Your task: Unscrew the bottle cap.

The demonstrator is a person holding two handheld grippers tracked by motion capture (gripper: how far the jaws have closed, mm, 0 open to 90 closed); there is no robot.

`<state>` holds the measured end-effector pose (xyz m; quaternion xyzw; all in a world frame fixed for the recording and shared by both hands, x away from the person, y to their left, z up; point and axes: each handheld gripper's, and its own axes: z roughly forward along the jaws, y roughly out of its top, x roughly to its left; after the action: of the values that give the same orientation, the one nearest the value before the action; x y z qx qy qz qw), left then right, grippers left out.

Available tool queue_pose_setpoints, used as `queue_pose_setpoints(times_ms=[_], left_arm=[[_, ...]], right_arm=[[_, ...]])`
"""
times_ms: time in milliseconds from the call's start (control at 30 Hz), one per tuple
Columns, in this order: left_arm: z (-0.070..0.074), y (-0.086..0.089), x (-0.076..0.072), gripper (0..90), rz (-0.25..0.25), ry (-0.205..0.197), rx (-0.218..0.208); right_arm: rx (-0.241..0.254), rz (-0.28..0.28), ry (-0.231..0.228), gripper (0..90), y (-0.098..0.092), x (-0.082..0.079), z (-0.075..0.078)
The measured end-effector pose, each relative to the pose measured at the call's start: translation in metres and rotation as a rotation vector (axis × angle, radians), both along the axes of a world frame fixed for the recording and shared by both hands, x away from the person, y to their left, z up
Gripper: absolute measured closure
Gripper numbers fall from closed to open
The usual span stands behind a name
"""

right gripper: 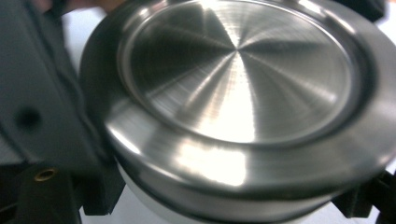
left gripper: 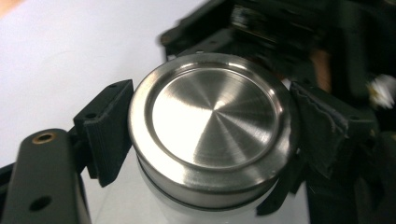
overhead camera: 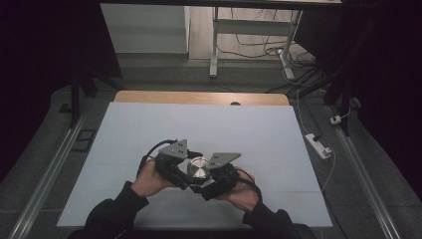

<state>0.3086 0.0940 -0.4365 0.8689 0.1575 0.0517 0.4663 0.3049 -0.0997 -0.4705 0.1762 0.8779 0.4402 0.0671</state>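
Both hand-held grippers, L & R, pinch white jar w/ brushed steel lid.

The lid at frame centre is brushed metal, glossy, with fine radial streaks; the body beneath it looks smooth white, perhaps plastic. The left claw has matt black ridged pads. The worktop is covered matt white, with bare wood along its top edge.

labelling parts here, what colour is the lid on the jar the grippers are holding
Silver brushed steel lid with a radial sheen, over a white body; the left gripper view shows it best.
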Motion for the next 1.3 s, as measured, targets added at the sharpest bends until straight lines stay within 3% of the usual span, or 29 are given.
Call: queue_pose_setpoints(times_ms=[100,167,200,333,500,633,700,767,833,933,1100,1200,1300], left_arm=[[0.001,-0.012,-0.006,19.2,0.137,-0.017,0.013],[0.002,-0.015,-0.006,18.0,0.147,-0.024,0.002],[0.003,-0.014,-0.005,12.8,0.139,-0.015,-0.015],[0.010,0.005,0.003,2.5,0.065,0.012,-0.061],[0.007,0.021,0.011,4.4,-0.137,0.044,-0.072],[0.001,0.019,0.011,7.6,-0.222,0.044,-0.040],[-0.001,0.013,0.009,10.1,-0.235,0.027,0.008],[-0.001,0.011,0.006,18.4,-0.236,0.004,0.019],[-0.001,0.010,0.004,18.8,-0.214,-0.005,0.024],[0.000,0.006,0.002,19.1,-0.135,-0.001,0.018],[-0.001,-0.008,-0.004,19.2,0.060,-0.008,0.024],[-0.002,-0.013,-0.009,19.3,0.128,-0.015,0.008],[-0.002,-0.014,-0.010,19.3,0.159,-0.025,0.003]], right_arm=[[-0.001,-0.092,-0.012,15.0,-0.002,0.003,-0.001],[0.011,-0.123,-0.006,15.0,-0.003,0.003,-0.001],[0.011,-0.123,-0.011,15.0,-0.004,0.004,-0.001],[0.015,-0.094,-0.014,15.0,-0.005,0.003,0.000],[0.008,0.010,0.004,15.0,-0.002,0.001,-0.001],[0.001,0.077,0.001,15.0,0.003,-0.004,-0.001],[-0.002,0.093,0.004,15.0,0.005,-0.006,0.000],[-0.002,0.101,0.003,15.0,0.005,-0.007,0.000],[-0.001,0.090,0.001,15.0,0.005,-0.008,-0.001],[-0.002,0.074,-0.012,15.0,0.002,-0.005,0.000],[-0.001,-0.024,-0.015,15.0,-0.002,0.001,-0.001],[-0.004,-0.058,-0.020,15.0,-0.004,0.002,-0.002],[0.005,-0.076,-0.028,15.0,-0.004,0.002,-0.002]])
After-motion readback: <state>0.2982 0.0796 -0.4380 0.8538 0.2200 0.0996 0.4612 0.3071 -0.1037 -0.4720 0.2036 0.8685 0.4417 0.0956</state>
